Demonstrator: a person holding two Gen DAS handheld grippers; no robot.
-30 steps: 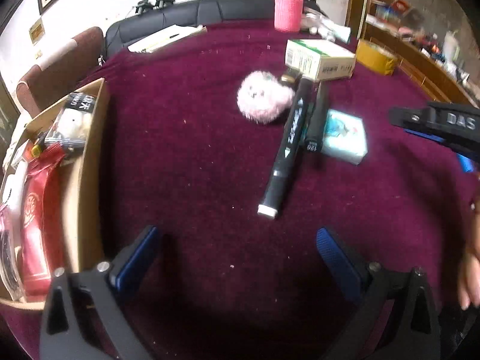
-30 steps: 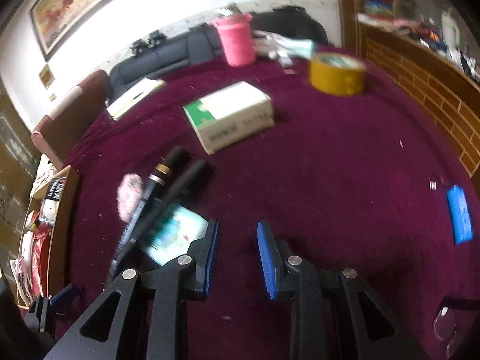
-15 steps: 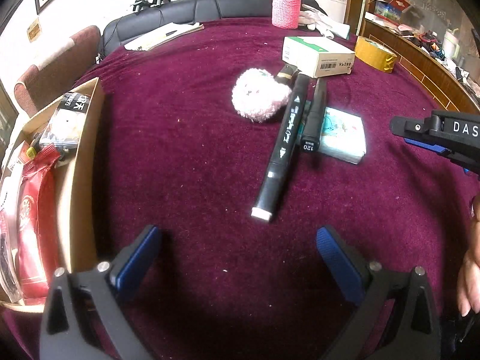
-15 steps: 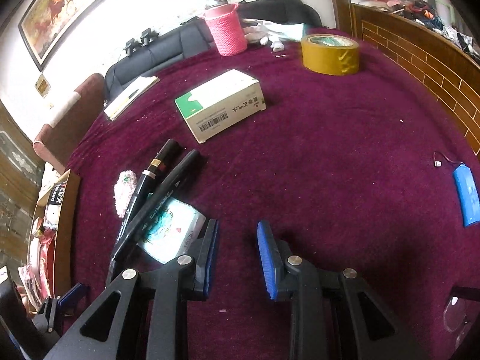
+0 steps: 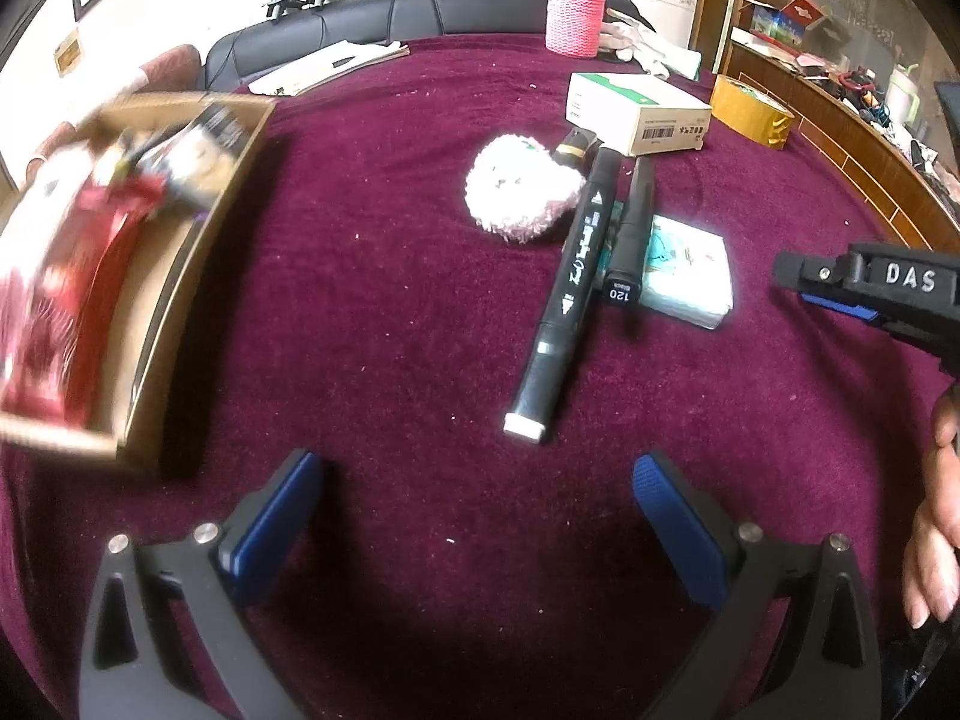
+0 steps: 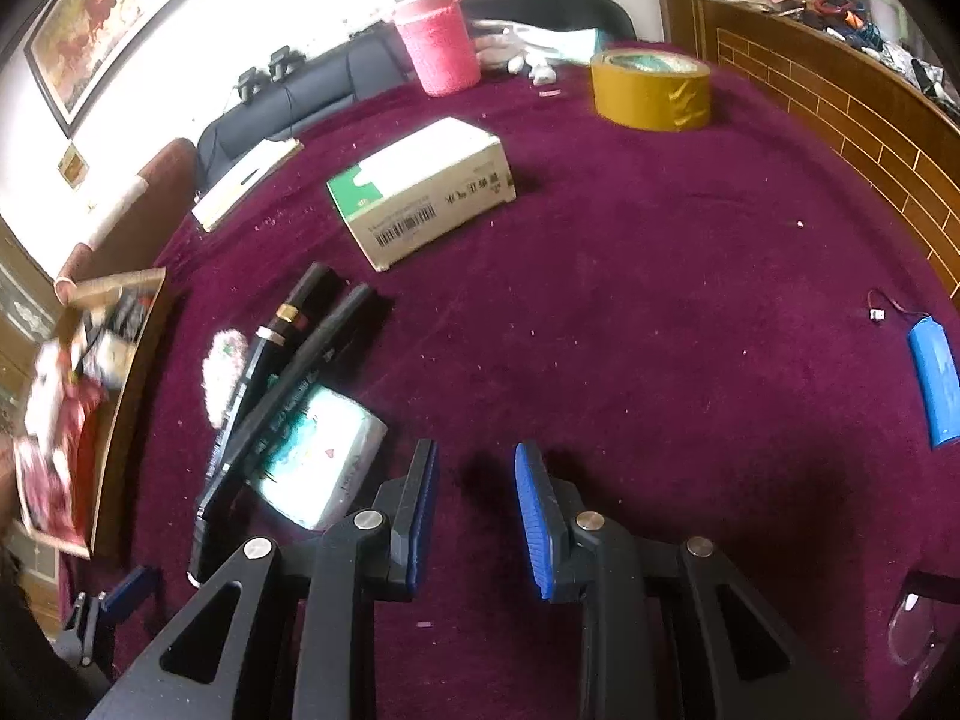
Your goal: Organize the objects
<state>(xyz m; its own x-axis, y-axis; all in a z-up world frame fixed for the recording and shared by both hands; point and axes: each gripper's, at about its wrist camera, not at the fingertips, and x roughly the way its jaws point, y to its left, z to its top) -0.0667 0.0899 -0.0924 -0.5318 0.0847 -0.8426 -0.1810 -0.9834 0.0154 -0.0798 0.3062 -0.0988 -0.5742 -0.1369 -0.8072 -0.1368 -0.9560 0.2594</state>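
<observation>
In the left wrist view my left gripper point(image 5: 474, 474) stands open and wide over bare maroon cloth, with nothing between its fingers. Just beyond it lies a long black marker point(image 5: 570, 294), beside a shorter black marker point(image 5: 630, 240), a tissue pack point(image 5: 684, 276) and a pink fluffy ball point(image 5: 519, 192). My right gripper point(image 6: 478, 462) is open by a narrow gap and holds nothing. It hovers just right of the tissue pack point(image 6: 318, 456) and the markers point(image 6: 288, 372). A cardboard box point(image 5: 180, 276) full of packets sits at the left and looks blurred.
A white and green carton point(image 6: 420, 192), a yellow tape roll point(image 6: 651, 90) and a pink knitted cup point(image 6: 438, 42) stand farther back. A blue battery pack point(image 6: 936, 372) lies at the right. A booklet point(image 5: 330, 63) rests near the far edge. A person's hand point(image 5: 936, 516) shows at the right.
The cardboard box has swung in toward the middle of the table and now looks blurred. Both grippers stay about where they were, with their jaws unchanged.
</observation>
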